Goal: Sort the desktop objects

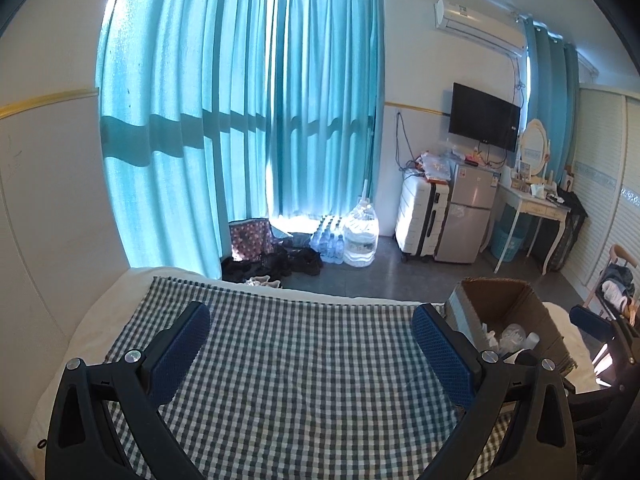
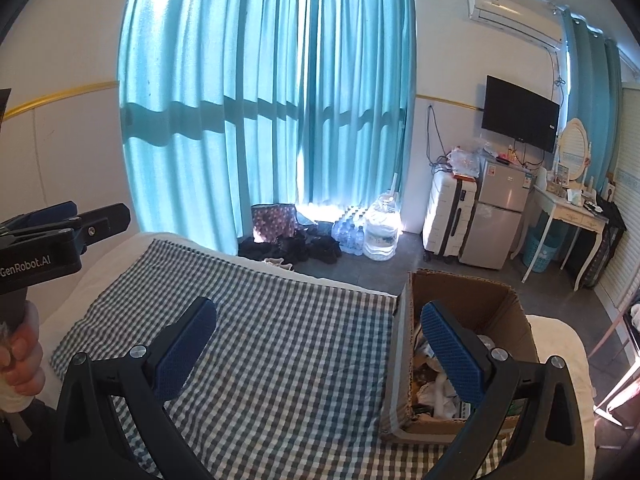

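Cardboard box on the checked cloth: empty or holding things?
Holding things. The cardboard box is open-topped, and crumpled plastic and paper items lie inside it.

Checked cloth (image 2: 280,344) is woven, matt. Box (image 2: 472,296) is rough brown cardboard. Gripper pads (image 2: 188,354) are blue textured rubber, w/ shiny metal screws (image 2: 139,350).

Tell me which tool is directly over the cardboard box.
The right tool: its right finger overlaps the cardboard box, whereas the left tool hangs open over the checkered cloth.

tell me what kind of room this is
Most likely a small bedroom or studio flat: a wall-mounted TV, a mini fridge beside a white suitcase, and a vanity table with an oval mirror.
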A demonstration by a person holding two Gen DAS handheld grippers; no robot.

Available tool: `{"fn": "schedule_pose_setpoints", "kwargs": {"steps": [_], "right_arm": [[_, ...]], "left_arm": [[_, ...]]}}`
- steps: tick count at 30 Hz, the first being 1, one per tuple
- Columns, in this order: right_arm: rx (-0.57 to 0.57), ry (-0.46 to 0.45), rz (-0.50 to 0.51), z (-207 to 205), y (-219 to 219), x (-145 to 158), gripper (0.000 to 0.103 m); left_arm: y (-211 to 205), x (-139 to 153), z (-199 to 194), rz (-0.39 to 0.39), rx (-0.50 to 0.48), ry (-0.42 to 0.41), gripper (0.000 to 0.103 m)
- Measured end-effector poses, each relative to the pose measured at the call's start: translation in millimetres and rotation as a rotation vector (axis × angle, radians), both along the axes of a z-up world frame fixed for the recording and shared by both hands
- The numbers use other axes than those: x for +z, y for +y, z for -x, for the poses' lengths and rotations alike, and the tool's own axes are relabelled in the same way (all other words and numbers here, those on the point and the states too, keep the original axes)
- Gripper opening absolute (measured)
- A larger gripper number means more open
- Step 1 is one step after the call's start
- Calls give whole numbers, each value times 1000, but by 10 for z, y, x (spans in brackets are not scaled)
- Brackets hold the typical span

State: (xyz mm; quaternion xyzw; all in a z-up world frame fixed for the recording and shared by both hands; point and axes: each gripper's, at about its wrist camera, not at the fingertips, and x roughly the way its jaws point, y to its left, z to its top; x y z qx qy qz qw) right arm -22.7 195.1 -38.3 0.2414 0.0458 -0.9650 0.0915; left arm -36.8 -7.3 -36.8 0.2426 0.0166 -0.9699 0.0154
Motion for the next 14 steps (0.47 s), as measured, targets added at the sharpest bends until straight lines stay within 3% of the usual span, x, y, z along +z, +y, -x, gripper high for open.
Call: {"fn": "schedule_pose_setpoints", "kwargs": {"steps": [14], "right_arm": [[6, -22, 3, 47, -42, -89, 103]], "left_arm": [[-37, -133, 53, -10, -5, -39, 103]]}}
